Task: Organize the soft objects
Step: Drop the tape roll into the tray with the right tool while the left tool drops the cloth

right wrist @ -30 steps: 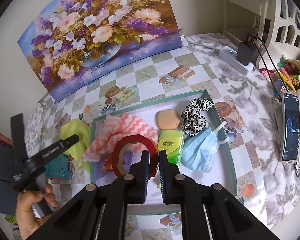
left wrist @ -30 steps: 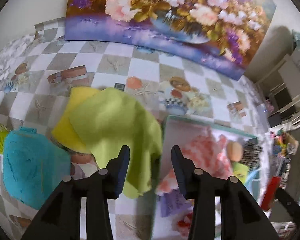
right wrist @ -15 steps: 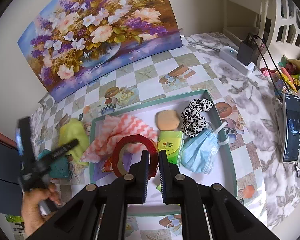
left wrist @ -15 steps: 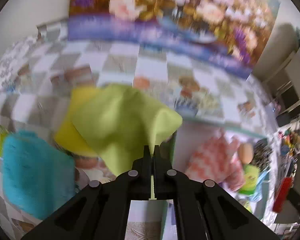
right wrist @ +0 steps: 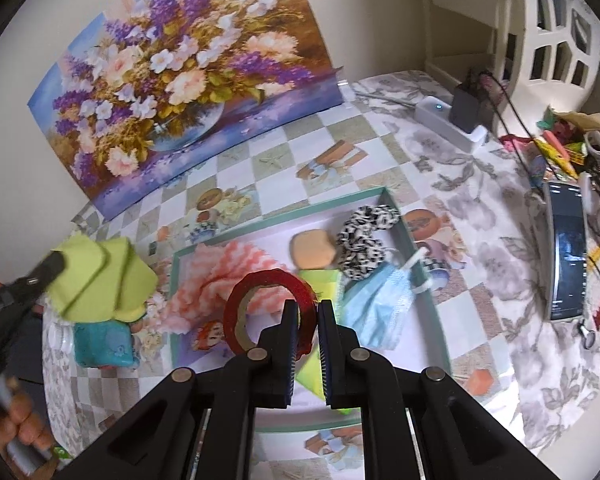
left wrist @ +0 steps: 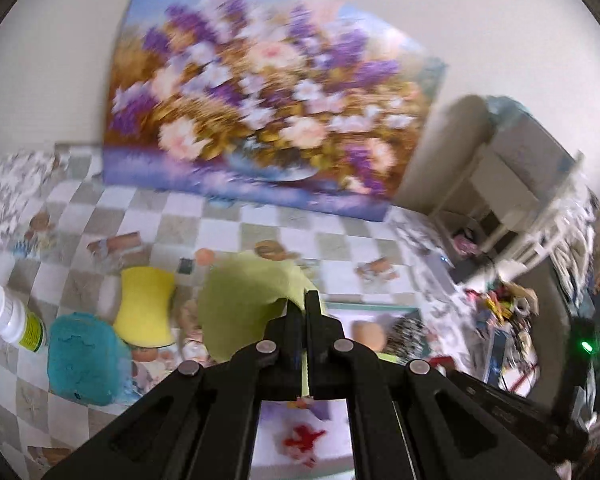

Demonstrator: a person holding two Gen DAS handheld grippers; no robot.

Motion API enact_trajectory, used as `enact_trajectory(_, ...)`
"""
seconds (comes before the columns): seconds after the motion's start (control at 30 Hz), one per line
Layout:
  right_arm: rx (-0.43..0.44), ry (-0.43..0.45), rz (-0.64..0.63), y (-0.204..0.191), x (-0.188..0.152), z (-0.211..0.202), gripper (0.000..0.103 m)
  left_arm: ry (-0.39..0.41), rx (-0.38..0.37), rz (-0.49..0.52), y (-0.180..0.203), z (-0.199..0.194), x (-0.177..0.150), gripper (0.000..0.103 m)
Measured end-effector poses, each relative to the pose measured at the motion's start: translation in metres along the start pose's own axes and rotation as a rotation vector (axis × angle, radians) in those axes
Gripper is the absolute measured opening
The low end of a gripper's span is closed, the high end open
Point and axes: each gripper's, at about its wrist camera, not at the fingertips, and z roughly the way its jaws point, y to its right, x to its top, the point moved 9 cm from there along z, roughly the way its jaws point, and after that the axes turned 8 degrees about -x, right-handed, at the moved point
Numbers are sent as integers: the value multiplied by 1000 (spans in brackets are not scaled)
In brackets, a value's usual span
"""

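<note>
My left gripper (left wrist: 305, 300) is shut on a lime green cloth (left wrist: 244, 304) and holds it lifted above the table, left of the tray. It also shows in the right wrist view (right wrist: 100, 284) hanging from the left gripper (right wrist: 54, 262). My right gripper (right wrist: 308, 312) is shut on a red tape roll (right wrist: 260, 300) and holds it upright over the green-rimmed tray (right wrist: 416, 248). In the tray lie a pink zigzag cloth (right wrist: 224, 272), a tan sponge (right wrist: 314, 248), a black-and-white scrunchie (right wrist: 364, 236), a blue face mask (right wrist: 380, 304) and a green tissue pack (right wrist: 324, 284).
A yellow sponge (left wrist: 146, 308), a teal cloth (left wrist: 86, 364) and a white bottle (left wrist: 12, 320) lie on the checked table left of the tray. A flower painting (right wrist: 180, 76) leans on the back wall. A phone (right wrist: 566, 256), a power strip (right wrist: 448, 120) and clutter sit at the right.
My left gripper closed on the lime green cloth and lifted it off the yellow sponge, swinging up and right toward the tray. My right gripper stayed still with the tape roll.
</note>
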Motion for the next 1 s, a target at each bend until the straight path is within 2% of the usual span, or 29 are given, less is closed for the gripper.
enact_trajectory(0.17,-71,-60,10,23,-10,16,11,-88,-75,45,36,12,-30,1)
enact_trajectory(0.33,-91,-112,33,40,-20,26,11,-206,-132,95,67,28,-70,1)
enact_trajectory(0.47,-108,-163,28,44,-30,38,13,-285,-90,139,72,50,-96,1)
enact_trajectory(0.53,-119,-193,23,44,-34,45,14,-335,-58,125,64,67,-109,3)
enact_trajectory(0.6,-133,-224,19,45,-40,53,14,-407,-11,89,48,82,-122,13)
enact_trajectory(0.63,-135,-230,20,46,-41,54,14,-424,7,69,41,86,-126,23)
enact_trajectory(0.73,-144,-209,20,45,-37,49,17,-406,47,21,23,83,-122,45)
enact_trajectory(0.8,-146,-184,16,43,-32,44,34,-366,53,2,17,76,-112,56)
enact_trajectory(0.87,-156,-165,11,41,-28,41,43,-334,59,-19,10,72,-102,70)
enact_trajectory(0.93,-161,-153,5,38,-26,39,45,-306,84,-37,0,68,-94,77)
enact_trajectory(0.97,-161,-148,1,36,-25,38,50,-297,98,-36,-5,68,-90,80)
enact_trajectory(1.0,-160,-142,-3,33,-24,37,59,-284,122,-30,-10,66,-87,82)
